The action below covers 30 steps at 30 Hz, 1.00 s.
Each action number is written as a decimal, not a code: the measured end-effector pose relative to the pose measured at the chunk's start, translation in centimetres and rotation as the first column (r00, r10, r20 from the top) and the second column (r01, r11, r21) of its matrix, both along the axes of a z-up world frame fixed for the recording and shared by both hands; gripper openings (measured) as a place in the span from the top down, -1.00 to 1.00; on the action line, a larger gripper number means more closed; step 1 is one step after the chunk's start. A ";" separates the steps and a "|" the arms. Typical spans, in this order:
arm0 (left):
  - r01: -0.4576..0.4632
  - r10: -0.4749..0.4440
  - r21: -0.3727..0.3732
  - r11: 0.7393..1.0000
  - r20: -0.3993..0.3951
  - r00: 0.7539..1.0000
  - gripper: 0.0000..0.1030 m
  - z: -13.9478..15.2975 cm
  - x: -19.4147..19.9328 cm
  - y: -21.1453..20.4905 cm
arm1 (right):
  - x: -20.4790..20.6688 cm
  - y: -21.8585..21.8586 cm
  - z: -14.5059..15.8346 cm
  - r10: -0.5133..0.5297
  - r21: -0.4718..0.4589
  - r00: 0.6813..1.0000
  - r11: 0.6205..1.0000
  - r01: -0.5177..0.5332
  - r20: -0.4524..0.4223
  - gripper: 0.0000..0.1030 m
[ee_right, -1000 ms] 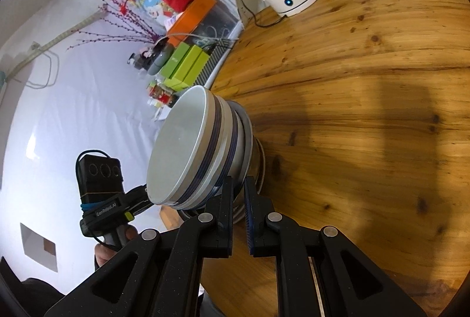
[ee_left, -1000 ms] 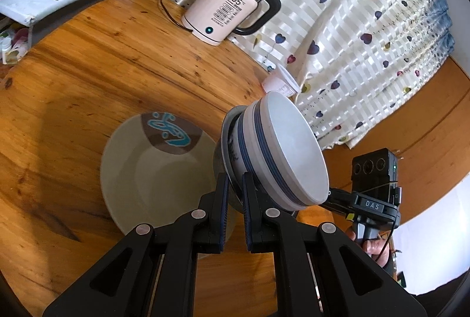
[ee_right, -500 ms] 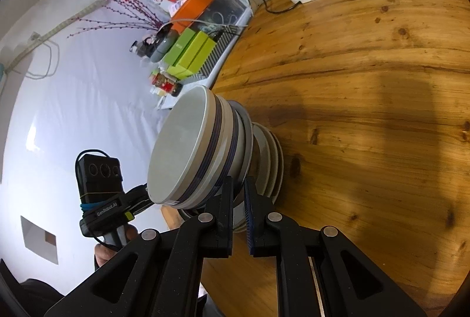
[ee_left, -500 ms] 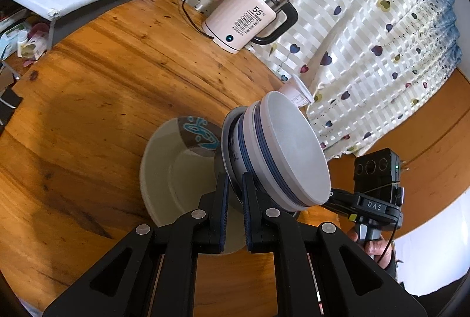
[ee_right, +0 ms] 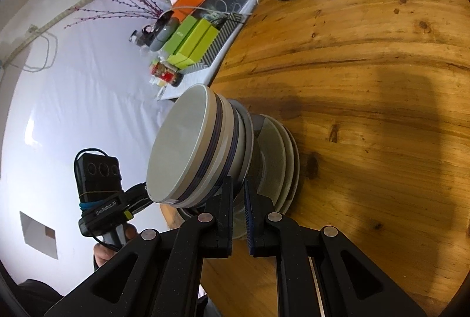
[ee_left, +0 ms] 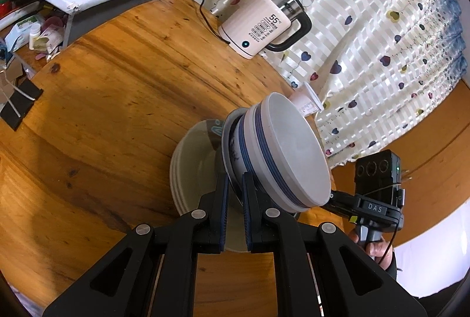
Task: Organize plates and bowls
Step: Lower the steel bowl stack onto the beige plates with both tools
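Bowl stack (ee_left: 282,152) is tipped on its side, stack axis roughly level, mouth facing away from the plate pile (ee_left: 191,167) on the tabletop (ee_left: 102,99). Left gripper (ee_left: 234,211) and right gripper (ee_right: 239,211) each pinch the lowest bowl's rim from opposite sides, jaws clamped. The stack hangs over the plates; contact can't be told.
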<state>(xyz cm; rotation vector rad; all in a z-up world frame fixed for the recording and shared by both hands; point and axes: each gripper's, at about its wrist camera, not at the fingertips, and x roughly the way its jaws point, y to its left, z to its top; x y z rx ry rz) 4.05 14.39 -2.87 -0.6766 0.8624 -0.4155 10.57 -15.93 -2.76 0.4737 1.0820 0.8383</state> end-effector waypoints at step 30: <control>-0.044 0.044 0.025 0.999 -0.001 0.999 0.79 -0.1 -0.3 -0.3 | -0.9 -0.1 0.5 0.009 -0.045 1.000 0.999 -0.008 0.023 0.56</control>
